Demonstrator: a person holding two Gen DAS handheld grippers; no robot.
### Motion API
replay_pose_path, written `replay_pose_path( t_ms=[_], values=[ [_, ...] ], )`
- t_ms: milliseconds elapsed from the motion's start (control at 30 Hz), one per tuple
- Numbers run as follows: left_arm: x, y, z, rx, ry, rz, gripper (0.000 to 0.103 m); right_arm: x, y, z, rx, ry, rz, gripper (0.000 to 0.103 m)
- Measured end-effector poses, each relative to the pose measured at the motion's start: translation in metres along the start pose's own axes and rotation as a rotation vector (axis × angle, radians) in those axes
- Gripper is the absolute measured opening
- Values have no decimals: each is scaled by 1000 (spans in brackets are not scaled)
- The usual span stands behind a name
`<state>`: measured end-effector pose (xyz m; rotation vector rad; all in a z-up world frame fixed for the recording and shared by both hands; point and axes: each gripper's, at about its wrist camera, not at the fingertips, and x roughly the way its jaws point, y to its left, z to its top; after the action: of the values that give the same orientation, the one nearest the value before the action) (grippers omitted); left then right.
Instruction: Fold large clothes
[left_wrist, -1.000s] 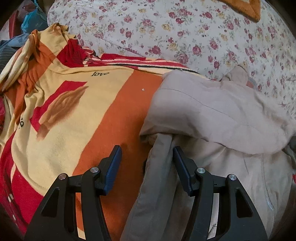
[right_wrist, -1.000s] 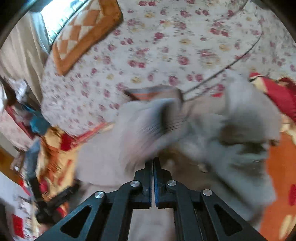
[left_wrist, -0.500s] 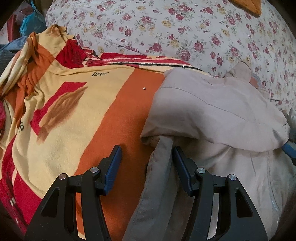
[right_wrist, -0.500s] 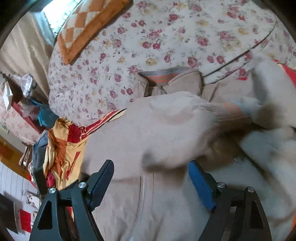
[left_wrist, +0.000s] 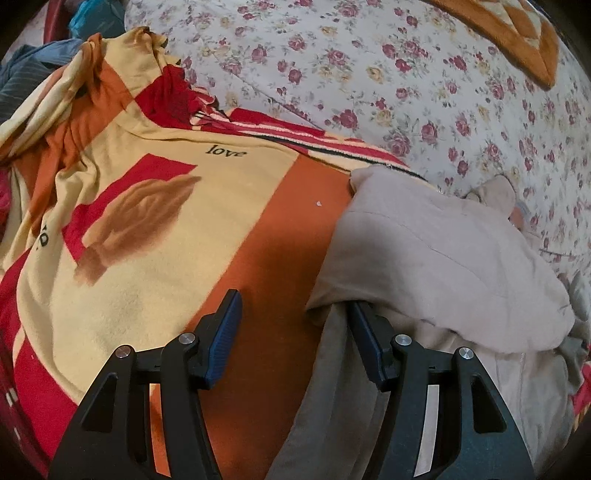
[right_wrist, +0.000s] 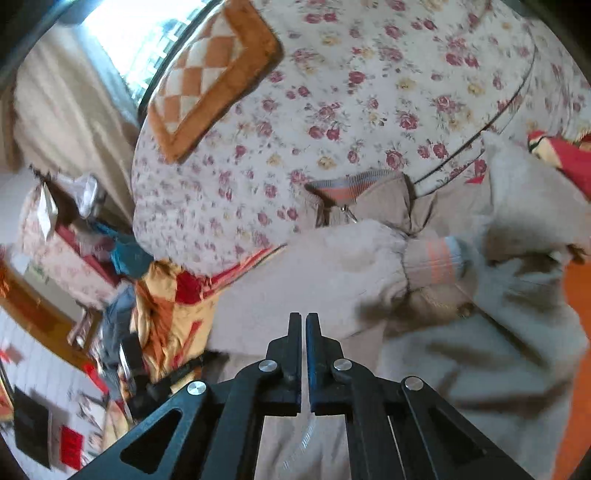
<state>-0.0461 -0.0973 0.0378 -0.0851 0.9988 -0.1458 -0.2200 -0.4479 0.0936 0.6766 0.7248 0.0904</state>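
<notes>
Bed with floral sheet (right_wrist: 332, 122), pale ground, red and yellow roses, fills most of both views. Orange-and-cream checked cushion (right_wrist: 207, 81) on sheet at far end. Bright window (right_wrist: 147, 33) just beyond cushion, daylight blown out. Beige curtain (right_wrist: 70, 110) beside window. Red, yellow and orange blanket (left_wrist: 155, 236) spread on bed, word "love" printed on it, bunched at bed edge. Clutter of blue cloth (right_wrist: 127, 254) beside bed, below curtain. Tiled floor beyond, blurred.
</notes>
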Motion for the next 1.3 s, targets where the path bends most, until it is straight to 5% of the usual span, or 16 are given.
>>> replay_pose_path(
  t_ms=[167, 233, 300, 333, 467, 533, 767, 967, 1167, 1300],
  values=[
    [-2, 1, -3, 0, -12, 3, 60, 24, -1, -15, -22, 116, -43, 7],
    [-1, 3, -3, -15, -6, -2, 60, 41, 0, -15, -5, 141, -37, 24],
    [3, 6, 1, -28, -9, -7, 60, 59, -3, -10, 11, 131, -82, 63],
    [4, 9, 3, -34, -15, -1, 60, 66, -7, -8, 40, 124, -94, 65],
    [13, 23, 9, -73, -21, 27, 60, 88, -23, 11, 140, 87, -89, 57],
    [14, 26, 11, -85, -14, 14, 60, 98, -28, 23, 148, 68, -98, 9],
    [3, 35, 16, -135, 35, -55, 60, 41, 2, 3, 37, 29, -52, 3],
    [-8, 31, 10, -141, 42, -47, 59, 49, -9, -33, 0, 144, -141, 3],
    [-22, 41, 10, -152, -3, -27, 59, 25, 8, -21, -107, 82, -180, 3],
    [-27, 47, 13, -161, 1, -101, 60, 46, -18, -30, -39, 228, -236, 5]
  ],
)
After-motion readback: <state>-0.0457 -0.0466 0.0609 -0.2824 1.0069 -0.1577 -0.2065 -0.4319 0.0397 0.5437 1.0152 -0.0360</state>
